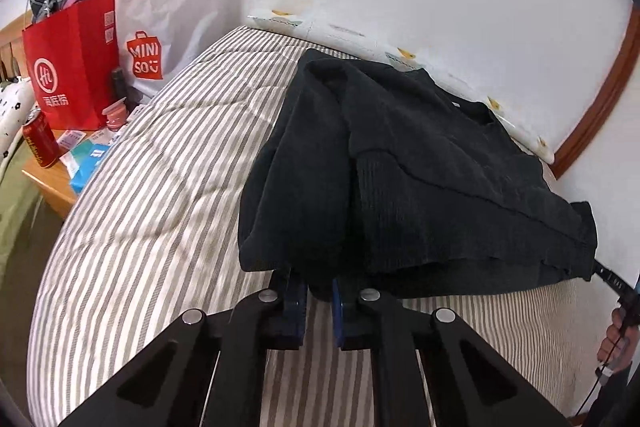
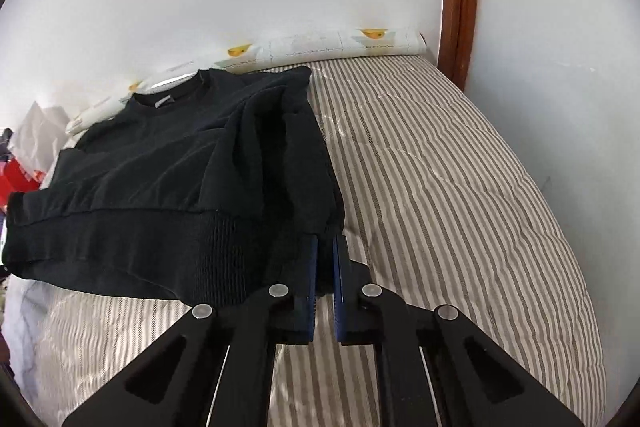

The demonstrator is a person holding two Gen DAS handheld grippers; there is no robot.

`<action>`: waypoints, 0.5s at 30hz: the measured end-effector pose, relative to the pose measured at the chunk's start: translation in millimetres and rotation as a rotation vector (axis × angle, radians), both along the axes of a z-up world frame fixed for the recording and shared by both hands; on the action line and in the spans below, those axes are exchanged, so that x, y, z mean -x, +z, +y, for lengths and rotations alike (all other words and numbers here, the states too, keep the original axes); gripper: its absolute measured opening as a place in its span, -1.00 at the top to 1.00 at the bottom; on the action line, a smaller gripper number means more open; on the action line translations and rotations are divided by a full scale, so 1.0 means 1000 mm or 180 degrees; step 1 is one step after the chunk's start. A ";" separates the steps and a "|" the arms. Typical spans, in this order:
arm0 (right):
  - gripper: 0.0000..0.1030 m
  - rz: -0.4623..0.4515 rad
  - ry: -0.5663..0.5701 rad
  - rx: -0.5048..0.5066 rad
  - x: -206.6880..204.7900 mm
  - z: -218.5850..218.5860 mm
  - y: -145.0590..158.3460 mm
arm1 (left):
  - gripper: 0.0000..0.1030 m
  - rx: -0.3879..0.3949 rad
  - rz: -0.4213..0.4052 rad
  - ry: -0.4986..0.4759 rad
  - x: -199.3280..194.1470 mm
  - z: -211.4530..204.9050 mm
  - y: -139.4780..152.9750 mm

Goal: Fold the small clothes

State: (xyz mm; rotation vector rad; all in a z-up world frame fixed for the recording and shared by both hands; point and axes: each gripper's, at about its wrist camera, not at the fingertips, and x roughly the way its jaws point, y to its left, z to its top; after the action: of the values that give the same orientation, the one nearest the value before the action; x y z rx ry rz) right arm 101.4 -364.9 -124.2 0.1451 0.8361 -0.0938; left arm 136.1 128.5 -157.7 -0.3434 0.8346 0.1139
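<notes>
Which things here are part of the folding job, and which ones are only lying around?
Job: black sweater, left gripper and right gripper shut on its hem, striped bed.

Lying about: red bag, white bag, can, leaflets on the nightstand.

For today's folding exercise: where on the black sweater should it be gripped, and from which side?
Grip the black sweater at its ribbed hem, one corner each, coming from the near bed edge. The hem faces the grippers and is thick. The left gripper and right gripper already pinch it there.
</notes>
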 end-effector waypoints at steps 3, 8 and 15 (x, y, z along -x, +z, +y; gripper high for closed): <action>0.88 0.0002 0.0045 0.0009 0.014 0.002 0.002 | 0.81 -0.0004 0.0009 -0.0023 0.020 0.001 0.000; 0.88 0.0032 0.0128 0.0003 0.038 0.011 0.001 | 0.81 0.0036 0.0026 0.0026 0.050 0.007 -0.002; 0.86 0.0028 0.0093 0.0050 0.037 0.017 -0.007 | 0.78 -0.0013 0.0168 -0.0034 0.055 0.004 -0.010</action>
State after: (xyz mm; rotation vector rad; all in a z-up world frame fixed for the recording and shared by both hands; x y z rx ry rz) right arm 64.4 -347.4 -131.4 0.1177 0.8456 -0.0737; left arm 80.8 132.8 -167.6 -0.3332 0.8881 0.1149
